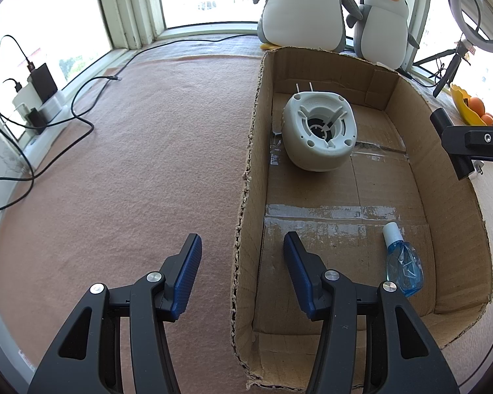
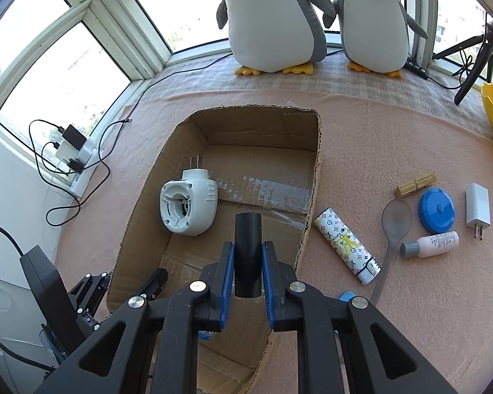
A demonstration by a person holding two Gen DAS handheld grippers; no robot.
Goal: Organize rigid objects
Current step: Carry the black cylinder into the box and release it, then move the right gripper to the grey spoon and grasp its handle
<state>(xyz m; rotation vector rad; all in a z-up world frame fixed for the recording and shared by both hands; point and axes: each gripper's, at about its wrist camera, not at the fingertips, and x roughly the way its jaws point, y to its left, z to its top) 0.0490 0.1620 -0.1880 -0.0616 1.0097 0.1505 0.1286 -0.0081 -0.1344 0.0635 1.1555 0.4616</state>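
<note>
A cardboard box [image 1: 450, 170] [image 2: 312, 138] lies open on the pink cloth. Inside it are a white plug-in device [image 1: 320, 131] [image 2: 189, 202] and a blue bottle with a white cap [image 1: 402, 261]. My left gripper [image 1: 243, 259] is open and empty, straddling the box's left wall. My right gripper [image 2: 248, 264] is shut on a black cylinder [image 2: 248, 246], held above the box interior. The right gripper also shows at the right edge of the left wrist view [image 1: 470, 141].
Right of the box lie a patterned tube [image 2: 345, 244], a spoon [image 2: 394, 226], a blue round lid [image 2: 436, 210], a small white bottle [image 2: 432, 244], a white charger [image 2: 477, 210] and a wooden clip [image 2: 414, 184]. Two penguin toys [image 2: 276, 19] stand behind. Cables lie at left [image 1: 82, 111].
</note>
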